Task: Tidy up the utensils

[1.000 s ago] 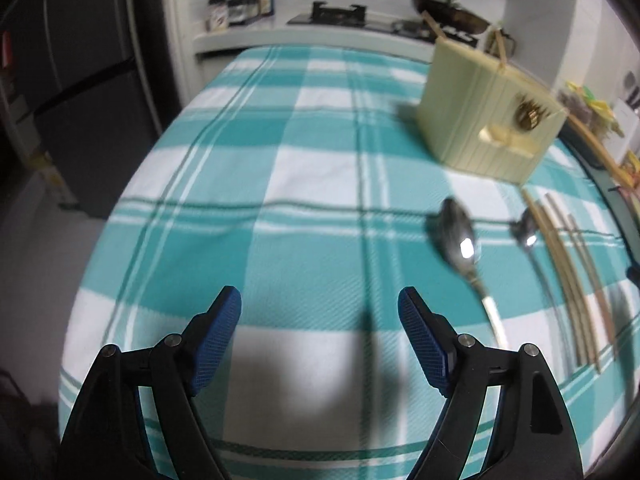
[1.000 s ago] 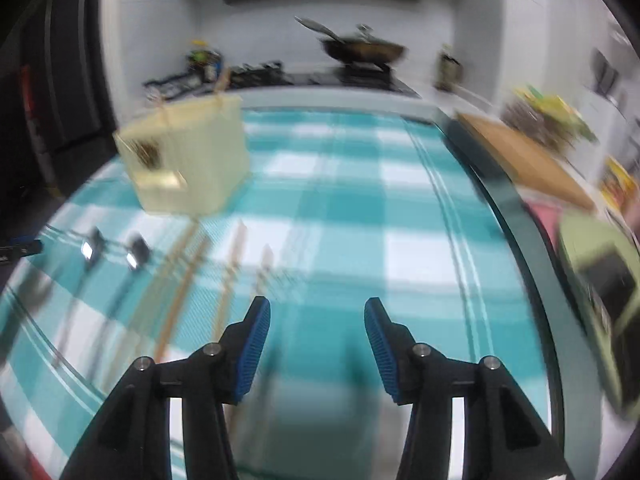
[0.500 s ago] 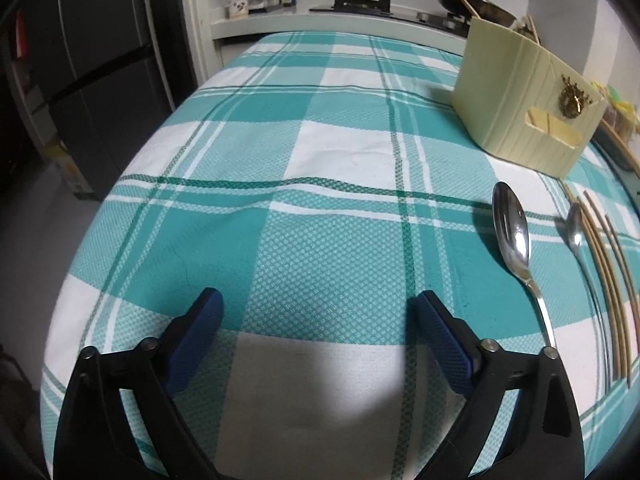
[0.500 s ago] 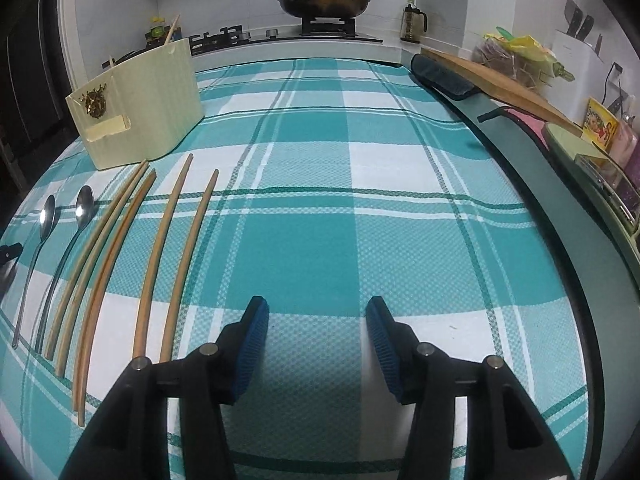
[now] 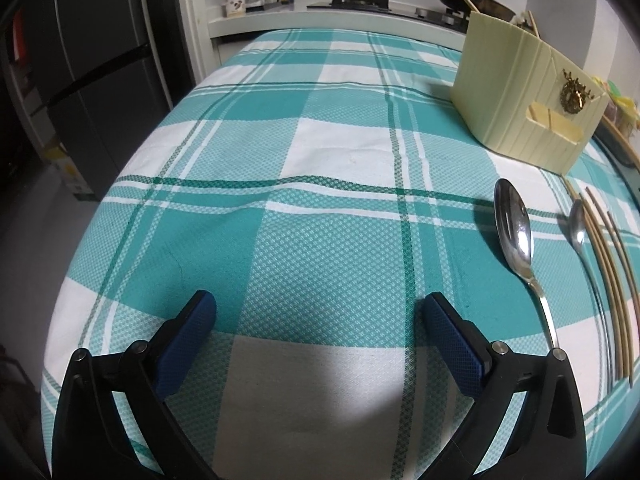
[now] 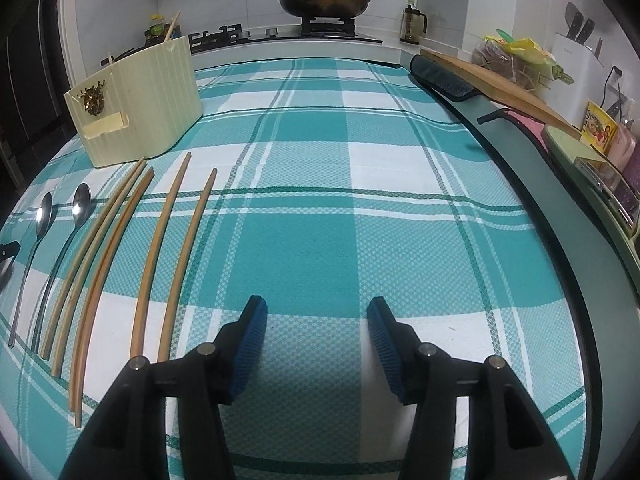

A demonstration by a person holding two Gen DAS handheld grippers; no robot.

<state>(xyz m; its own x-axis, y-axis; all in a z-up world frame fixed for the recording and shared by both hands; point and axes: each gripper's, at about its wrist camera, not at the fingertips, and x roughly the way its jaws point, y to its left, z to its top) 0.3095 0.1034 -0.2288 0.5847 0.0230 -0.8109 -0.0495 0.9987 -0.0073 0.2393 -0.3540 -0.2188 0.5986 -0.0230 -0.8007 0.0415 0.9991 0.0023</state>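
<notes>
On the teal plaid tablecloth (image 6: 320,240), in front of the cream utensil holder (image 6: 140,100), lie two spoons (image 6: 60,236), then chopsticks (image 6: 120,248). My left gripper (image 5: 320,320) and right gripper (image 6: 316,320) hover spread apart, empty, over bare cloth.

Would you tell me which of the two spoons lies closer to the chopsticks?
The smaller spoon, right beside the chopsticks; the larger spoon lies farther left, apart from them.

Dim, sharp, fisheye-warped, dark vignetted corners.
</notes>
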